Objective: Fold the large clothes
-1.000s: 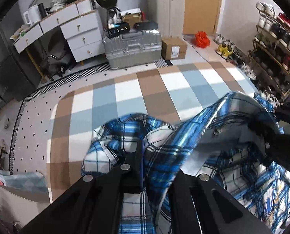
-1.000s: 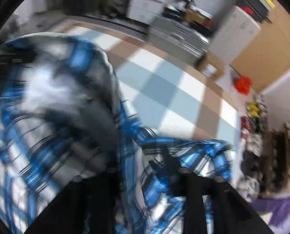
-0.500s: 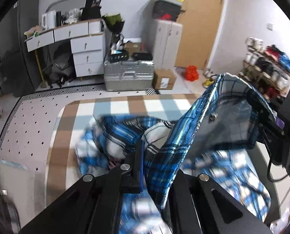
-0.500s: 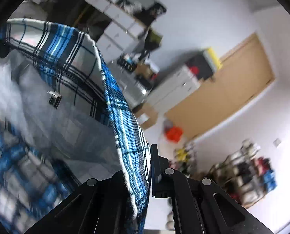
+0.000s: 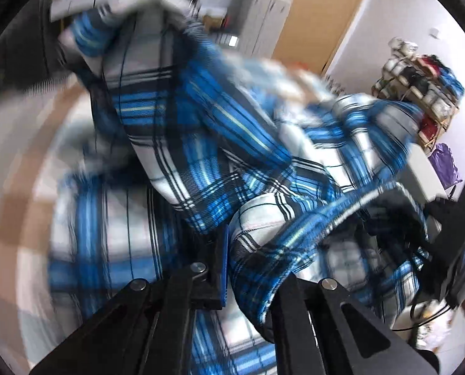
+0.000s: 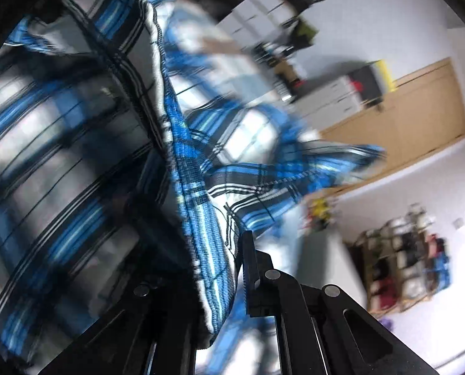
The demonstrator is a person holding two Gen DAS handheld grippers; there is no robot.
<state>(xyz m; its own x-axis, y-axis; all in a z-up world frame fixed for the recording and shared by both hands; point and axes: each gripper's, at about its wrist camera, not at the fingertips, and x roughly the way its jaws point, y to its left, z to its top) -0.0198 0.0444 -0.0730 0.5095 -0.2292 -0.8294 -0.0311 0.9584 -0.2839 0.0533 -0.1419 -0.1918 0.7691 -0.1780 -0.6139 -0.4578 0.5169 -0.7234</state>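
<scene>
A blue, white and black plaid shirt (image 5: 201, 143) fills both views, lifted in the air and blurred by motion. My left gripper (image 5: 251, 268) is shut on a hemmed edge of the shirt. My right gripper (image 6: 220, 281) is shut on another hemmed edge (image 6: 182, 156) of the same shirt, which stretches up and away to the left. The other gripper's dark body (image 5: 463, 234) shows at the right edge of the left wrist view, behind the cloth.
A wooden door (image 6: 419, 118) and white wall stand behind. A shoe rack (image 6: 413, 265) is at the right. White drawers (image 6: 335, 93) and a suitcase (image 5: 263, 18) stand at the back. The checked rug (image 5: 20, 162) lies below, blurred.
Both grippers have swung the shirt up and outward; it has spread and billows across both views. The cameras tilted upward, and the rug has mostly left view.
</scene>
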